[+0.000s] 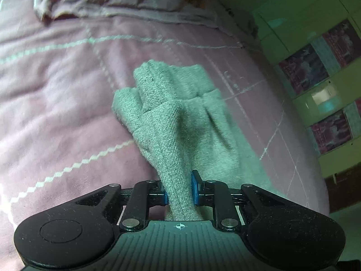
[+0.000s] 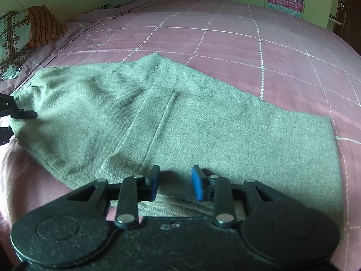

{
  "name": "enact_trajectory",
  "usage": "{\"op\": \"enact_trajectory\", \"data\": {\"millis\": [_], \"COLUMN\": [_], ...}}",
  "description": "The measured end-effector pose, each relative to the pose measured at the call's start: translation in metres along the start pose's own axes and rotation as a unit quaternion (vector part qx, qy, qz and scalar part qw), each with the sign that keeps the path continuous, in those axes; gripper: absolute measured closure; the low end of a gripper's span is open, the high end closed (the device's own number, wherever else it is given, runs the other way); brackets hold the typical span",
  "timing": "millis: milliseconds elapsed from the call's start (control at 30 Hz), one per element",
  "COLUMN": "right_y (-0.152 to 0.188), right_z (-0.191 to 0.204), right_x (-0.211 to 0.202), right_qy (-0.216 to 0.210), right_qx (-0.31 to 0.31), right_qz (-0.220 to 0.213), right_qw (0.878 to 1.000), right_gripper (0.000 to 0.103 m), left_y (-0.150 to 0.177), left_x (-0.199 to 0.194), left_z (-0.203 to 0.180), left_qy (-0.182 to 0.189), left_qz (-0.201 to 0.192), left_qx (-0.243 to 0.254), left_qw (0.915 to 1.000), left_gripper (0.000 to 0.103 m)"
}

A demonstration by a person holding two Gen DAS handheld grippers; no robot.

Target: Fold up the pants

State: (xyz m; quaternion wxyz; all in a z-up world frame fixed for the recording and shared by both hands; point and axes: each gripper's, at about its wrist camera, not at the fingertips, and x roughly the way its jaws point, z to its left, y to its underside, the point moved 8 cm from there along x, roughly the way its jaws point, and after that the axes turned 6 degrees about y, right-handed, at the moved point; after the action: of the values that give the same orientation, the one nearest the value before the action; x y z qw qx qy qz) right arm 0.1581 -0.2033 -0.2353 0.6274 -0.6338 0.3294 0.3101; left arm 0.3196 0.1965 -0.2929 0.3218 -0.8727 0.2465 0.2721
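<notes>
A: Where are the pants [image 2: 171, 122]?

B: Spread on the bed [image 2: 248, 45], lying mostly flat on the pink quilt, with one end at the bed's near-left edge.

A: State of the left gripper [image 1: 179, 190]?

B: Jaws nearly closed, both blue pads pressing a bunched ridge of the grey fabric. The cloth beyond it stands gathered in folds, which suggests that end is pinched up so it can be carried over.

A: And the right gripper [image 2: 175, 183]?

B: Jaws partly open, standing over the near hem. Fabric lies under and between the pads [image 2: 198, 184], but whether they press it cannot be told. Its likely role is to anchor or match the other corner, keeping the fold line straight.

A: Risk?

B: With only one end gripped, the fold may skew.
</notes>
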Motion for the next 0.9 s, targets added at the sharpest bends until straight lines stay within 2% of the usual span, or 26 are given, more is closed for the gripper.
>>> {"op": "enact_trajectory", "data": {"millis": [67, 133, 233, 267, 367, 400, 433, 467, 533, 567, 600, 633, 700, 767, 833, 900], "right_y": [-0.001, -0.003, -0.005, -0.004, 0.001, 0.004, 0.006, 0.008, 0.012, 0.014, 0.017, 0.019, 0.025, 0.030, 0.033, 0.032], "right_z": [-0.002, -0.006, -0.018, -0.023, -0.043, -0.050, -0.056, -0.063, -0.077, -0.084, -0.091, -0.098, -0.107, -0.114, -0.116, -0.115], "right_x": [-0.001, -0.005, -0.012, -0.013, -0.015, -0.017, -0.019, -0.021, -0.026, -0.029, -0.032, -0.034, -0.037, -0.039, -0.039, -0.039], "right_qy": [-0.003, -0.002, 0.005, 0.009, 0.015, 0.019, 0.021, 0.024, 0.030, 0.033, 0.036, 0.038, 0.037, 0.038, 0.035, 0.029], "right_qx": [0.004, 0.013, 0.029, 0.034, 0.055, 0.061, 0.067, 0.073, 0.085, 0.091, 0.098, 0.105, 0.112, 0.110, 0.111, 0.116], "right_qz": [0.001, -0.005, -0.019, -0.018, -0.013, -0.014, -0.015, -0.015, -0.019, -0.021, -0.021, -0.022, -0.022, -0.023, -0.024, -0.027], "right_qw": [1.000, 1.000, 0.999, 0.999, 0.998, 0.998, 0.997, 0.997, 0.996, 0.995, 0.994, 0.994, 0.993, 0.993, 0.993, 0.992], "right_gripper": [0.072, 0.072, 0.072, 0.072, 0.072, 0.072, 0.072, 0.072, 0.072, 0.072, 0.072, 0.072, 0.070, 0.071, 0.071, 0.069], "left_y": [-0.003, -0.005, 0.003, 0.008, 0.046, 0.062, 0.081, 0.104, 0.149, 0.165, 0.177, 0.184, 0.184, 0.172, 0.149, 0.124], "left_x": [-0.014, -0.026, -0.045, -0.050, -0.056, -0.054, -0.049, -0.047, -0.038, -0.034, -0.029, -0.024, -0.019, -0.019, -0.024, -0.028], "left_z": [-0.024, -0.056, -0.112, -0.131, -0.190, -0.206, -0.221, -0.236, -0.255, -0.258, -0.258, -0.255, -0.241, -0.223, -0.203, -0.179], "left_qy": [0.002, 0.011, 0.041, 0.052, 0.090, 0.105, 0.123, 0.136, 0.139, 0.135, 0.131, 0.120, 0.084, 0.049, 0.034, 0.007], "left_qz": [-0.018, -0.037, -0.053, -0.054, -0.044, -0.032, -0.008, 0.013, 0.039, 0.052, 0.071, 0.085, 0.090, 0.087, 0.081, 0.068], "left_qx": [0.045, 0.107, 0.202, 0.231, 0.323, 0.345, 0.366, 0.389, 0.438, 0.442, 0.433, 0.419, 0.396, 0.373, 0.333, 0.312], "left_qw": [0.9988, 0.9936, 0.9770, 0.9699, 0.9411, 0.9321, 0.9225, 0.9110, 0.8872, 0.8852, 0.8889, 0.8961, 0.9101, 0.9225, 0.9387, 0.9476], "left_gripper": [0.085, 0.085, 0.087, 0.088, 0.088, 0.099, 0.102, 0.102, 0.102, 0.102, 0.102, 0.102, 0.102, 0.102, 0.102, 0.102]}}
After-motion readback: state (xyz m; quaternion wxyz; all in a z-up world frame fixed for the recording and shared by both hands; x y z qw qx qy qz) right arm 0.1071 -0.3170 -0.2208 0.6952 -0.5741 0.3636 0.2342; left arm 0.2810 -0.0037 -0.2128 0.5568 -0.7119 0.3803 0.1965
